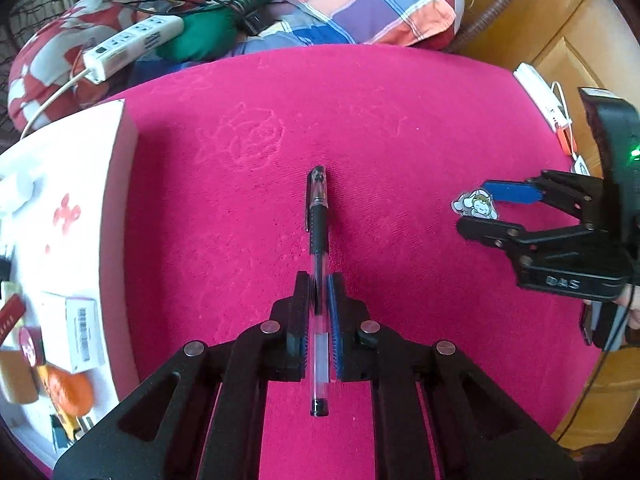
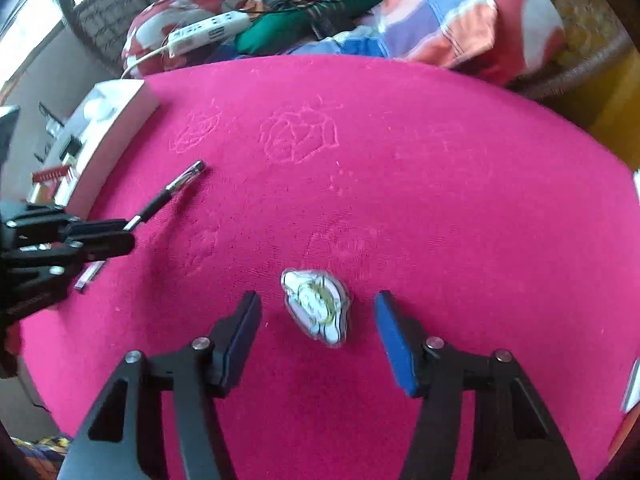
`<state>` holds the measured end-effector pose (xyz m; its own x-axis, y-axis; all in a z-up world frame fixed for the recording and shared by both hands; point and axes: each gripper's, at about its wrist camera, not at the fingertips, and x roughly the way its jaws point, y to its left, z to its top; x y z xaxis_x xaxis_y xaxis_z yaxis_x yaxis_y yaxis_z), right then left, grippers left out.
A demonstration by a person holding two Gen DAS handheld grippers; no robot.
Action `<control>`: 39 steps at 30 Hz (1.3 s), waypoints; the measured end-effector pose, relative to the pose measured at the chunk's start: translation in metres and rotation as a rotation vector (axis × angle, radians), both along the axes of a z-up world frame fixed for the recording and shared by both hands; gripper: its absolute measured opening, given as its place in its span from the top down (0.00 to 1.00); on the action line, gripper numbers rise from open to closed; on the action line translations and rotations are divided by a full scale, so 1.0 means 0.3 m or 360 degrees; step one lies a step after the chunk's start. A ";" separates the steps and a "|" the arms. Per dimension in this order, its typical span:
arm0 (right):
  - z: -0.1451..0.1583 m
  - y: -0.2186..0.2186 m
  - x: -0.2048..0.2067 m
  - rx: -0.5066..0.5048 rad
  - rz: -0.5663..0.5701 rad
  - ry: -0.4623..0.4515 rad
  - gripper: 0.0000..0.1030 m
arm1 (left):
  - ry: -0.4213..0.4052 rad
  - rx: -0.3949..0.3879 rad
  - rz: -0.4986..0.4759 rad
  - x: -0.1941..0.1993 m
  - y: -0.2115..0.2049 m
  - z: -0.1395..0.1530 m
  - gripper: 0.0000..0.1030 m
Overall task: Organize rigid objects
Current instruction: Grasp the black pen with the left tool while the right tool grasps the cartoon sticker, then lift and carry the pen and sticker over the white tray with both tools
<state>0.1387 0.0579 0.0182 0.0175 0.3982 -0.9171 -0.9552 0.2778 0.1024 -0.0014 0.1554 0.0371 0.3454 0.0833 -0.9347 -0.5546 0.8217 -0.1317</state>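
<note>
The left gripper (image 1: 319,312) is clamped on a clear pen (image 1: 318,264), its pads pressing the barrel on both sides; the capped end points away over the pink cloth (image 1: 400,140), and the butt end sticks back between the fingers. Whether the pen is lifted or touching the cloth cannot be told. In the right wrist view, the right gripper (image 2: 318,334) stands spread, pads apart on either side of a small cartoon charm (image 2: 316,306) that lies flat on the cloth and touches neither pad. The charm lies well to the right of the pen. Left of the pen a white box (image 1: 80,184) sits on the cloth, with small packets inside. Beyond the far edge of the cloth lie a white power strip (image 1: 132,46), black cables and patterned cushions (image 1: 376,4).
</note>
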 end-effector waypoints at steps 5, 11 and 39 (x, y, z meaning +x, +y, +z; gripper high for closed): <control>0.003 -0.007 -0.002 -0.0037 0.0025 -0.0073 0.67 | -0.0051 0.0029 0.0029 -0.021 -0.004 0.044 0.92; 0.099 -0.054 -0.013 0.0116 -0.0121 0.0008 0.68 | -0.0183 0.0090 0.0037 -0.051 -0.011 0.156 0.92; 1.057 -0.449 -0.265 0.1353 -0.0332 -0.0175 0.68 | -0.1092 0.0800 0.0084 -0.530 -0.097 1.109 0.92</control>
